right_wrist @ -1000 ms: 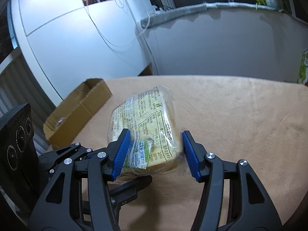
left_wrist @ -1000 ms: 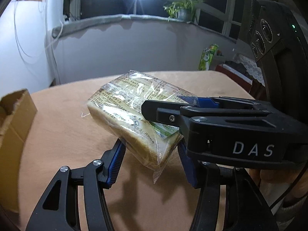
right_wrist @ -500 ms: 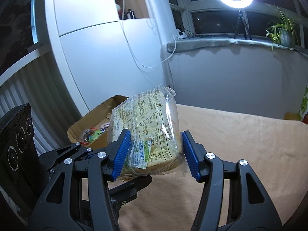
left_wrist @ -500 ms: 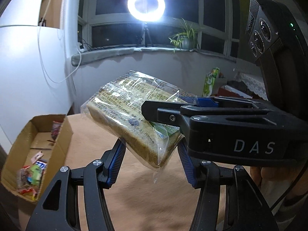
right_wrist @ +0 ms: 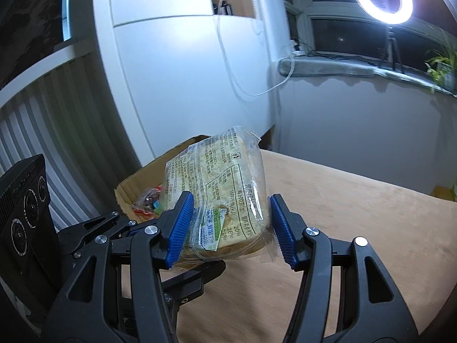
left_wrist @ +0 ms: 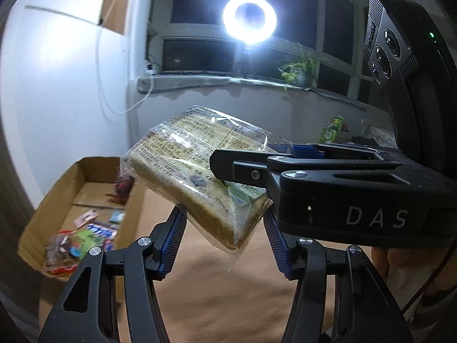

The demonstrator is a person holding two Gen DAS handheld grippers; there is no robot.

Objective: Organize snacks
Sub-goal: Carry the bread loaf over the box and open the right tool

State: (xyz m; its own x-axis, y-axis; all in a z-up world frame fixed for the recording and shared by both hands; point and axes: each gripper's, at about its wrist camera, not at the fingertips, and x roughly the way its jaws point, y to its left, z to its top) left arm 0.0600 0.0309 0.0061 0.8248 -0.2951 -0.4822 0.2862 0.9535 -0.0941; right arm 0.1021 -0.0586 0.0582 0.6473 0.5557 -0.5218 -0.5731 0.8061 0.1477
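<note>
A night-dark window with a glowing ring light [left_wrist: 250, 18] and a potted plant [left_wrist: 298, 70] on the sill backs a table under a tan cloth [right_wrist: 357, 228]. At the table's far left edge sits an open cardboard box [left_wrist: 71, 188], already holding a loose heap of small bright snack packets [left_wrist: 82, 240], so part of the sorting looks done. The job in hand is a clear-wrapped pack of sliced bread [left_wrist: 200, 177], raised clear of the cloth and near the box but not yet over it; it has yet to be lowered in and let go. Both tools carry it together. The left gripper [left_wrist: 225, 238] has its blue pads about half apart, pressed against the loaf's lower end. The right gripper [right_wrist: 228, 228] pinches the same pack crosswise, its pads likewise set half wide against the wrapper's two sides. Any snacks waiting elsewhere on the table are out of frame.
</note>
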